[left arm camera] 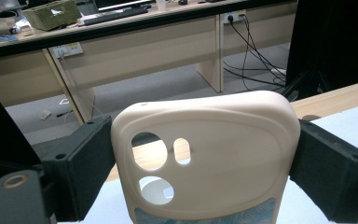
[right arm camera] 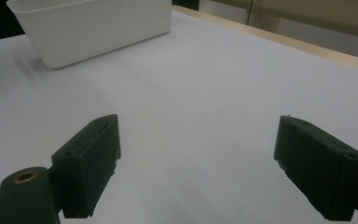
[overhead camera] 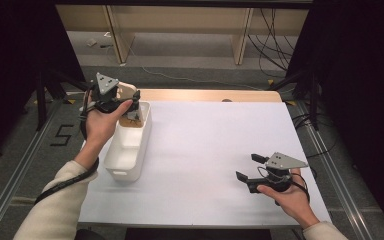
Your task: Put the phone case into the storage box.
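Two hand-held grippers work the bench [overhead camera: 205, 150]. At left, the left hand-held gripper [overhead camera: 130, 102] clamps a cream phone case [left arm camera: 205, 154] by its side edges, above the far end of the white bin [overhead camera: 130, 150]. It looks light, flexible and smooth, so those edges suit best. Rightward, the right hand-held gripper [overhead camera: 247, 167] gapes wide, empty.

- We see the bin [overhead camera: 128, 150] on the table's [overhead camera: 205, 150] left side, running front to back.
- The left gripper [overhead camera: 130, 102] hangs over the bin's far end with the phone case [left arm camera: 205, 154] between its jaws, touching both.
- The right gripper [overhead camera: 245, 167] sits at the table's front right, well apart from the bin.
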Available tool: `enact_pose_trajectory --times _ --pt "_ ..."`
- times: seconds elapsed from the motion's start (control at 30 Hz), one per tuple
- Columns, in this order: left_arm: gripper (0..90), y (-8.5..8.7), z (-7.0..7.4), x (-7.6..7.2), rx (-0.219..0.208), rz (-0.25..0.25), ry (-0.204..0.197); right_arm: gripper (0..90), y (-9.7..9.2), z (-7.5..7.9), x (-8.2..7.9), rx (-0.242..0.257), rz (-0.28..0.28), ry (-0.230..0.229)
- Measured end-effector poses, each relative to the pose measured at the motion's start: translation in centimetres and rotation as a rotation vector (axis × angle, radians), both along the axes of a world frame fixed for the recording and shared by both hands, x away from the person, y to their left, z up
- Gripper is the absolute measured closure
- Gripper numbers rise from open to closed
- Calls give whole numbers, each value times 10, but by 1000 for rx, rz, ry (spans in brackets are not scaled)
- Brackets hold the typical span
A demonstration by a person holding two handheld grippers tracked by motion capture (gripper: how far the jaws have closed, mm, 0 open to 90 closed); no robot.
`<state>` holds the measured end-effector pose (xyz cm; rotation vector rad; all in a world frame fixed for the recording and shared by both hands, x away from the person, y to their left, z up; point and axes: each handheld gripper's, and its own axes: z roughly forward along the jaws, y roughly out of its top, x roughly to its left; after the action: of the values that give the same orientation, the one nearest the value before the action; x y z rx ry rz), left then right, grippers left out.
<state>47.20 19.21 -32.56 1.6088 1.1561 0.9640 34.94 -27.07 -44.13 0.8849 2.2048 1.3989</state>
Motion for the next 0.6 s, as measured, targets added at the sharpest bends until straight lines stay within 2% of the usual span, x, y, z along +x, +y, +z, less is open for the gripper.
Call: enact_pose_trajectory --times 0.6 --pt "112 4 -3 3 7 6 5 155 0 0 0 0 1 0"
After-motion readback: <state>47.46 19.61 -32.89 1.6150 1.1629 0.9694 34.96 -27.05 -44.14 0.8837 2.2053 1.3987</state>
